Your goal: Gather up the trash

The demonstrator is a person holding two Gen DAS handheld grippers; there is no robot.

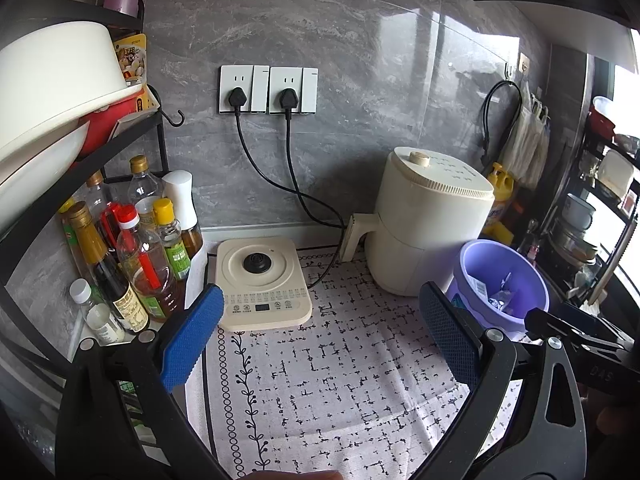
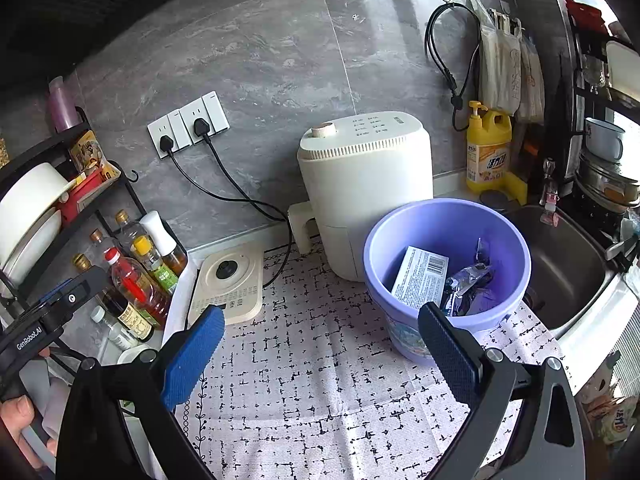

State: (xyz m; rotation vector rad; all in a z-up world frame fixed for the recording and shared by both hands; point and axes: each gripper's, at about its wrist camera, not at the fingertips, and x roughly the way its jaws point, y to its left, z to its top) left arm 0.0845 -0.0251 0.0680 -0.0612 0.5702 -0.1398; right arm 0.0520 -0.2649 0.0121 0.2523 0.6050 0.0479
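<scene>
A purple plastic bin (image 2: pixel 448 236) stands on the patterned mat (image 2: pixel 320 380) in front of the white air fryer; it also shows at the right of the left wrist view (image 1: pixel 516 276). Inside lie a white barcoded packet (image 2: pixel 420 276) and a crumpled silvery wrapper (image 2: pixel 468 284). My right gripper (image 2: pixel 320 344) is open, empty, its right blue finger (image 2: pixel 448 352) just in front of the bin. My left gripper (image 1: pixel 320 328) is open and empty above the mat, left of the bin. The other gripper's black frame (image 1: pixel 576 332) reaches in from the right.
A white air fryer (image 2: pixel 364 184) and a kettle base (image 1: pixel 260 284) stand at the back, both plugged into wall sockets (image 1: pixel 268 90). Oil and sauce bottles (image 1: pixel 132 256) crowd a rack at the left. A steel sink (image 2: pixel 560 268) and yellow detergent bottle (image 2: pixel 488 148) are at the right.
</scene>
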